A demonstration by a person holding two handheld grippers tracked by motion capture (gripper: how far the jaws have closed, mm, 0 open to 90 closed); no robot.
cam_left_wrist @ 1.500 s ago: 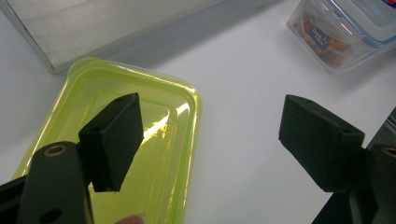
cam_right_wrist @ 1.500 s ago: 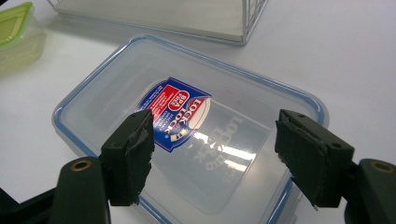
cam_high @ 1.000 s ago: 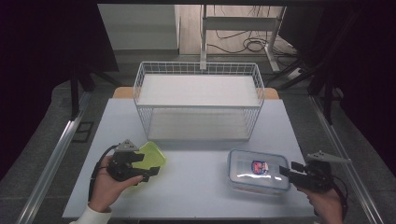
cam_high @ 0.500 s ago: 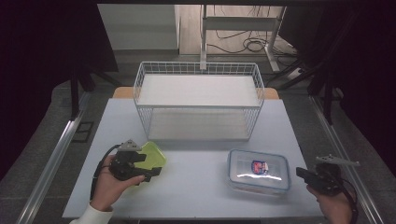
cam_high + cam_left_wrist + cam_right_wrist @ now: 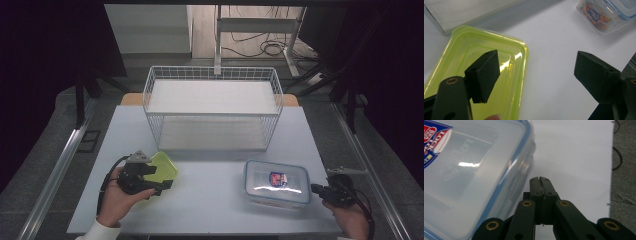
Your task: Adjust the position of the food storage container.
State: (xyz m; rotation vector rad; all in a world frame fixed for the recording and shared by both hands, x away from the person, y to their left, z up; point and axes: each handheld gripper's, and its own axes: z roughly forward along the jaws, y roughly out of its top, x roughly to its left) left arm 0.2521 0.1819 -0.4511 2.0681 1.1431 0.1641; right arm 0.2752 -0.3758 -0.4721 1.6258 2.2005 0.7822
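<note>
— Looking at the right gripper [image 5: 540, 179] first: its jaws have just been closing and now meet pad to pad with nothing between them, low beside the right end of the clear lidded box [image 5: 276, 183]. That box, blue-rimmed with a label on its lid, sits on the near right of the table [image 5: 215, 200], in front of the wire basket [image 5: 212, 106].

— And the left side?

— The left gripper [image 5: 534, 75] has its jaws spread wide and holds nothing. One pad [image 5: 485, 72] hangs over the yellow-green lid [image 5: 484, 67], the other [image 5: 596, 75] over bare table. That lid lies flat on the near left, partly under the gripper in the high view, well apart from the box.

— So what step is this?

— I'd judge an early one: both hands settling at their things, neither gripped. The basket looks empty.

— What does the next move need?

— Probably the closed right jaws nudging the box's end or a side clip; I can't tell whether they touch it. The left would need to lower a pad past the lid's thin rim to pinch it, which is fiddly on a flat table.
</note>
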